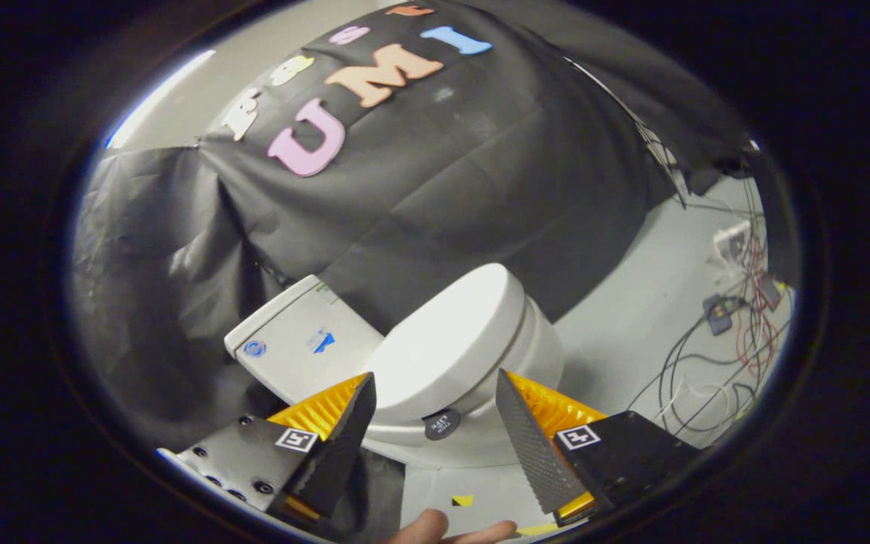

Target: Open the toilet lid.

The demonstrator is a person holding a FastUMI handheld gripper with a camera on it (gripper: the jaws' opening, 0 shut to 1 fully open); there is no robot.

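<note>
Grey floor [631,302] with loose cables [714,363] at right; toilet [480,446] low centre, lid [446,344] closed; gripper [435,397] wide open, empty, short of it; fingers could slip off the smooth rim

The near finger [344,431] at seven o'clock covers part of the toilet [526,355] rim, and the closed lid [446,344] hides the bowl. The gripper [435,400] bodies run out of sight at six. A hand [450,529] there is cut to fingertips. Cables [714,355] at three o'clock tangle too small to trace. The tank [299,340] stickers can't be made out.
</note>
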